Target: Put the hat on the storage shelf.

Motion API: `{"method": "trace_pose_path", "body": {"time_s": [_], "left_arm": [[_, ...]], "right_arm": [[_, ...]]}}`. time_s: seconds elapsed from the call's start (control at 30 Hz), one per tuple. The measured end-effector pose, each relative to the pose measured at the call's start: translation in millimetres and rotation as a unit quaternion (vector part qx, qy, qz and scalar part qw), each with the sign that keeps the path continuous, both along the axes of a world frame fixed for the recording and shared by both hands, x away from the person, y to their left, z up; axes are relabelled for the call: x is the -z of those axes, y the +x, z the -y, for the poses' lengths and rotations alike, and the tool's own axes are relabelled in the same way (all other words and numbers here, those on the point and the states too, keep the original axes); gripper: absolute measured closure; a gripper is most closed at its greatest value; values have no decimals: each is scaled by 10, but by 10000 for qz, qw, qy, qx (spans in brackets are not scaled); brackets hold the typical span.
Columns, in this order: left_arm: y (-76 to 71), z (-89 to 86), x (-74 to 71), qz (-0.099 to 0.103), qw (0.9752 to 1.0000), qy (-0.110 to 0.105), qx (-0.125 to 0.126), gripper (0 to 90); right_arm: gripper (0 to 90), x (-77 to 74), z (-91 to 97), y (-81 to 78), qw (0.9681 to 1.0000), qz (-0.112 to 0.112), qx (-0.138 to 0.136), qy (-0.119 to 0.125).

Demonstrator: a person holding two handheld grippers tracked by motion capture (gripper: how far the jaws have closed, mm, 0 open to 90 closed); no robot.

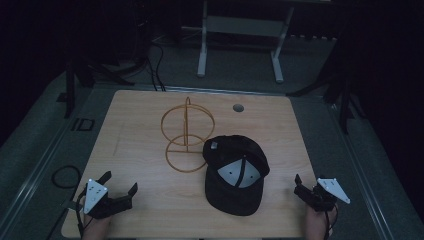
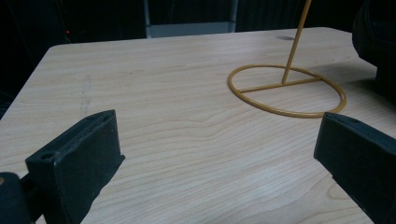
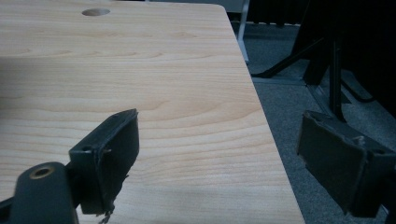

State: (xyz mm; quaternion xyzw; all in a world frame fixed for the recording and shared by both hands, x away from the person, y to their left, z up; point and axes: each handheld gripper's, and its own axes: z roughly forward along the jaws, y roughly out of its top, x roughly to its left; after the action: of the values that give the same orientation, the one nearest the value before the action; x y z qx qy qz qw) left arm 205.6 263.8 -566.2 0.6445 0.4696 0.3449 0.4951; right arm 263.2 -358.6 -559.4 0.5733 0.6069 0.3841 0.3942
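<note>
Cap [image 1: 235, 175], black with a grey panel: we log it lying on the counter [image 1: 145, 145], near the front edge and right of centre, its back touching or overlapping the base ring of the stand [image 1: 186, 135]. Stand: yellow wire, a flat ring on the counter with an upright post and an upright hoop, at mid-counter. Left tool [image 1: 119, 187]: we hold it at the front left corner, jaws wide apart, nothing between them, well apart from the cap. Right tool [image 1: 300, 184]: we hold it at the front right edge, jaws likewise spread and empty. Hole [image 1: 238, 107]: round, near the far edge.
</note>
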Motion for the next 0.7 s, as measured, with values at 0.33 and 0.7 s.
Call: {"method": "trace_pose_path", "body": {"time_s": [0.33,0.7], "left_arm": [[2,5,-2,-5,9999,-118,51,9],[7,33,-4,-197,9995,-187,136,10]], "right_arm": [[128,-93,-94,-2,9989,-169,-385,194],[127,-583,-211,-48,9959,-54,-869,259]]}}
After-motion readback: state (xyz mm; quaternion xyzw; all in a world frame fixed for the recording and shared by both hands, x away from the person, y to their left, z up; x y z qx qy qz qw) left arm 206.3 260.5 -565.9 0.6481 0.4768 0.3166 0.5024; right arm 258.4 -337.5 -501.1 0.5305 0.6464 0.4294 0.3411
